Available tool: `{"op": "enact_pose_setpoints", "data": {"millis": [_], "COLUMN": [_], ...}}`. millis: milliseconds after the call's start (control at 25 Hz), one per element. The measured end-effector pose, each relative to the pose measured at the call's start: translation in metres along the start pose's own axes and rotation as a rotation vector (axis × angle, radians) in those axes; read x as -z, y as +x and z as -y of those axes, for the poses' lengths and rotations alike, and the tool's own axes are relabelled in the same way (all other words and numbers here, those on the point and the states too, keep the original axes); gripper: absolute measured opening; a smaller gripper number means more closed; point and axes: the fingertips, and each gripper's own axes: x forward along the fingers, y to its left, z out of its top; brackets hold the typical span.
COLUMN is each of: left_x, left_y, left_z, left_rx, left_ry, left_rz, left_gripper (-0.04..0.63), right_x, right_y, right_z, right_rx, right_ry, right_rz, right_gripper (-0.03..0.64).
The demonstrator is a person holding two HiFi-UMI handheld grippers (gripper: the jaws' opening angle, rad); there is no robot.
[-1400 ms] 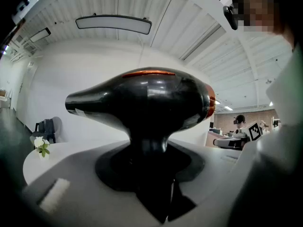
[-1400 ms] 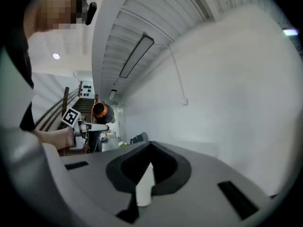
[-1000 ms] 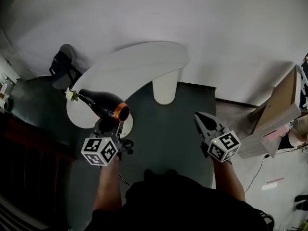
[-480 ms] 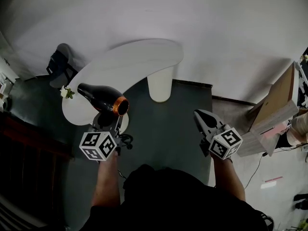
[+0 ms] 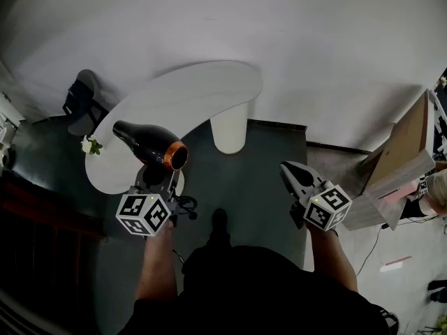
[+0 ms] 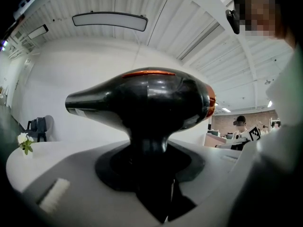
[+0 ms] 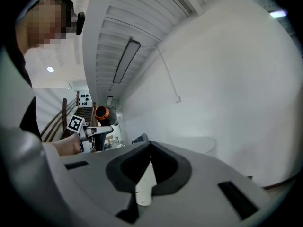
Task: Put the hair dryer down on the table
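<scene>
Clamped by the left gripper [image 5: 160, 177] (right gripper [image 5: 288, 170] closed, empty), the glossy black orange-rimmed hair dryer [image 5: 148, 142] could be tipped off the curved white table [image 5: 202, 93] if released near its edge

we think this is a big work room, like an office or a lab: a white curved counter [image 5: 202, 89], a dark chair [image 5: 78, 102], a cardboard box [image 5: 408, 149], a long ceiling lamp [image 6: 109, 20].

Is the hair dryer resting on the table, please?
No, the left gripper holds the hair dryer up by its handle, off the table.
</scene>
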Motion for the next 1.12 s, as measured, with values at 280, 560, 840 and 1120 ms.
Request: {"op": "enact_pose_setpoints", "data": {"millis": [280,560,840,1120], "left_x": [-0.003,-0.024,-0.043,-0.052], "left_y": [0.062,0.122,0.155,0.172], "left_z": [-0.044,-0.108,-0.168,-0.211], "left_rx": [0.034,0.082,0.109,0.113], "left_ry": [-0.004,0.006,-0.003,-0.009], "left_rz": [-0.009,-0.006,0.020,0.018], "left_gripper": [0.170,0.170,0.170,0.170], "right_x": [0.000,-0.010,-0.023,-0.022], "right_y": [0.065,0.154,0.225,0.278], "right_z": [0.031,0.048,0.056,0.045], "right_rx": [0.011,0.013,0.036,-0.007], "right_ry": [0.008,-0.010,-0.031,-0.040], "right_rz": [-0.044,-0.094,-0.110,-0.139], "right_gripper": [0.011,0.011,0.011,0.011]}}
